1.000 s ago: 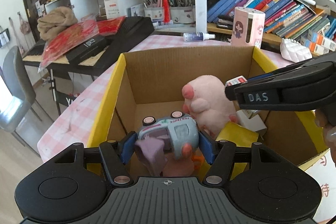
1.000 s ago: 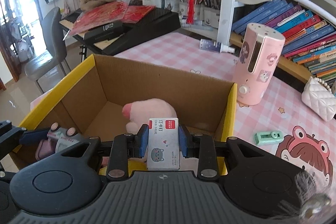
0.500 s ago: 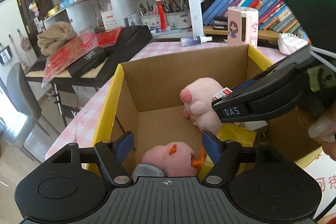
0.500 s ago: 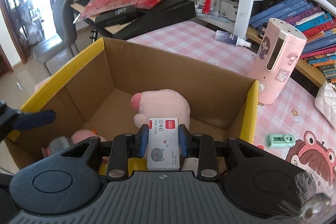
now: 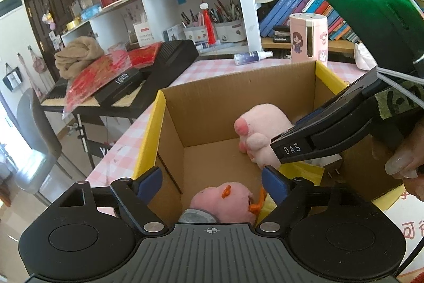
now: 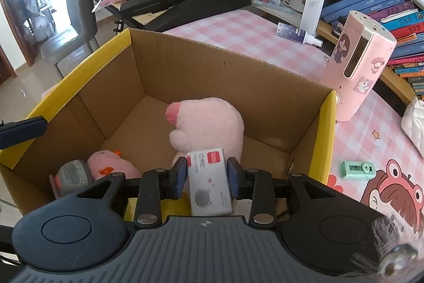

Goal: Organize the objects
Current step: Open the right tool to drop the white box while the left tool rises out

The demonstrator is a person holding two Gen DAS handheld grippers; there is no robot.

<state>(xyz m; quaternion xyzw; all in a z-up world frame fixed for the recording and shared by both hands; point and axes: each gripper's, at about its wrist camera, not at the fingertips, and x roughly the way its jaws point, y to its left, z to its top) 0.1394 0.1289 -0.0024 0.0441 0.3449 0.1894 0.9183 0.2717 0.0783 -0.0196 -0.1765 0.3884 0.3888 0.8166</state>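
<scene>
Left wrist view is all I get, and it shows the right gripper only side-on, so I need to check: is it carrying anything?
Observer: Yes. The right wrist view shows a small card box between the fingers of the right gripper. It is tilted and blurred, so I cannot tell whether it is gripped.
Operator: What is ahead of it?
Observer: The large pink plush is just behind it, inside the cardboard box.
Operator: Is anything outside?
Observer: A small green item lies on the checked tablecloth, to the right of the cardboard box.
</scene>
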